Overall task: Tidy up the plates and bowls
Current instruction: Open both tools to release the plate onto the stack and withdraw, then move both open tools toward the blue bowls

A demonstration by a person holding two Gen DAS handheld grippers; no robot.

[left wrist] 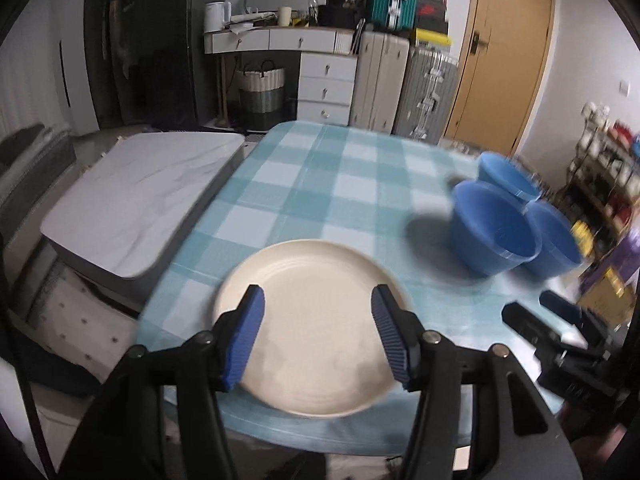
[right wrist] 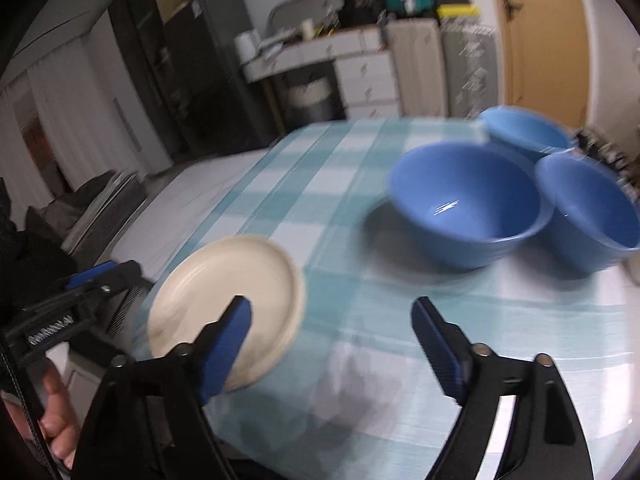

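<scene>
A cream plate [left wrist: 316, 344] lies flat near the front left edge of the table with the teal check cloth [left wrist: 320, 184]. My left gripper [left wrist: 318, 296] hovers open over the plate, with one blue pad on each side of its middle and no grip on it. Three blue bowls [left wrist: 492, 232] [left wrist: 508, 176] [left wrist: 554, 240] stand upright and close together at the table's right. In the right wrist view my right gripper [right wrist: 331, 306] is open over bare cloth, between the plate [right wrist: 228, 280] and the nearest bowl [right wrist: 464, 200]. Both views are blurred.
A grey padded slab [left wrist: 136, 208] lies level with the table's left edge. Behind the table stand a white dresser [left wrist: 326, 88], suitcases [left wrist: 404, 88] and a wooden door [left wrist: 508, 56]. A cluttered shelf [left wrist: 600, 168] is at the right. A hand [right wrist: 52, 412] holds the left gripper.
</scene>
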